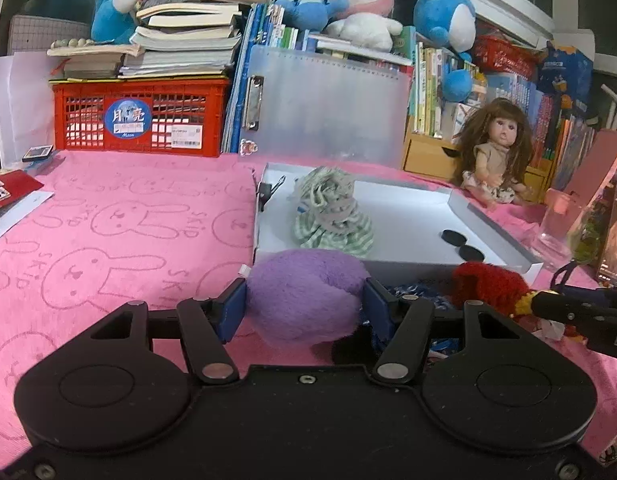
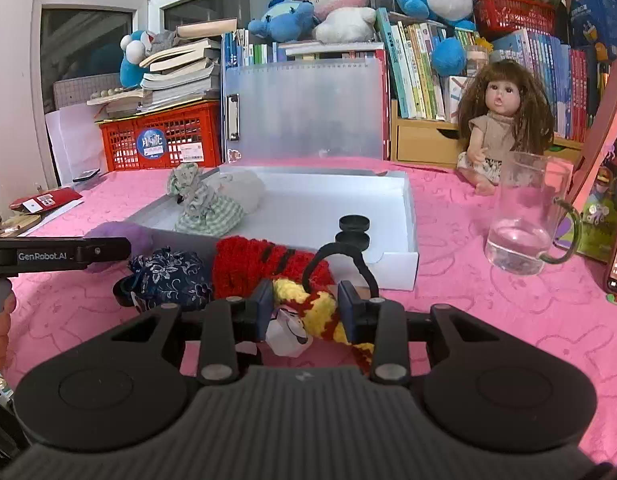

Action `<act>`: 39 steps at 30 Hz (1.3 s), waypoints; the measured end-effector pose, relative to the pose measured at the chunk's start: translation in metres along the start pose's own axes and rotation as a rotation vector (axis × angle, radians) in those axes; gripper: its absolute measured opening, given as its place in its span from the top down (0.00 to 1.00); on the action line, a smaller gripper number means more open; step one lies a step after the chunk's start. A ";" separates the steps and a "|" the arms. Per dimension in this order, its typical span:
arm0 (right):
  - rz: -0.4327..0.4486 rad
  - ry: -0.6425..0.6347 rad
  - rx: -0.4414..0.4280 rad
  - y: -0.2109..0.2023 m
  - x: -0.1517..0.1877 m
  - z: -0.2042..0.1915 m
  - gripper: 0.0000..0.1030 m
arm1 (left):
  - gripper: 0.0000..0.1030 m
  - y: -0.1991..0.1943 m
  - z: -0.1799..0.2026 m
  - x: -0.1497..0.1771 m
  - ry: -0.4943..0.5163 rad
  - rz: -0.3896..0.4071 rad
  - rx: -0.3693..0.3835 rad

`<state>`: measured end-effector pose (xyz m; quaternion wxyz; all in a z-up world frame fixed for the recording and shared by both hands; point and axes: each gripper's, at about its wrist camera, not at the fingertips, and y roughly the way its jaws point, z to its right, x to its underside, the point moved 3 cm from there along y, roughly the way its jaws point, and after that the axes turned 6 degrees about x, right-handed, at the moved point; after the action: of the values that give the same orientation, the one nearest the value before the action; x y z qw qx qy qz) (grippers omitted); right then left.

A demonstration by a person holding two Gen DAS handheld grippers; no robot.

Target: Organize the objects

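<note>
1. Pink towelling printed with rabbit outlines covers the table [image 1: 120,220]; books, a red crate [image 1: 140,116] and soft toys are stacked at the back.
2. Left gripper [image 1: 304,304] has its blue pads pressed into both sides of a purple plush ball [image 1: 304,296], which bulges round and fuzzy between them, just in front of the white tray [image 1: 412,220].
3. Right gripper [image 2: 306,312] has its jaws narrowly set, clamped on the yellow and red striped part of a knitted toy [image 2: 320,312]. That part runs slantwise, from upper left to lower right through the pads; its shaggy red body lies beyond, touching the tray's near wall.
4. Only the right view shows a clear glass jug [image 2: 528,216] with a green handle, upright on the cloth right of the tray, a blue floral cloth bundle [image 2: 168,276] beside the red toy, and a thin black loop arching over it.
5. Only the left view shows the bare stretch of towel left of the tray.
6. Both views show a green checked fabric piece [image 1: 332,212] and two black discs [image 2: 352,232] inside the tray, and a long-haired doll [image 2: 504,120] seated behind.
</note>
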<state>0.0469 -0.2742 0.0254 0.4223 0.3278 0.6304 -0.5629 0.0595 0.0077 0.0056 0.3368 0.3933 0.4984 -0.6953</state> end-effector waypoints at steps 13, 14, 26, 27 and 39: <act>0.050 -0.016 0.014 -0.003 -0.019 0.002 0.62 | 0.42 -0.010 0.011 -0.026 0.025 0.060 0.030; 0.053 -0.015 0.016 -0.002 -0.021 0.002 0.62 | 0.42 -0.008 0.011 -0.029 0.026 0.063 0.033; 0.047 0.000 0.024 0.018 -0.045 0.013 0.62 | 0.42 0.026 0.021 -0.048 0.040 0.030 0.064; 0.043 -0.003 0.026 0.021 -0.047 0.013 0.62 | 0.42 0.030 0.022 -0.047 0.043 0.024 0.063; -0.014 -0.018 0.035 0.058 -0.059 0.022 0.61 | 0.42 0.067 0.018 -0.046 0.024 -0.032 0.044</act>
<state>0.1268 -0.2834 0.0531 0.4180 0.3257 0.6189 -0.5798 0.1349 -0.0244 0.0208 0.3112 0.4008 0.4932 -0.7066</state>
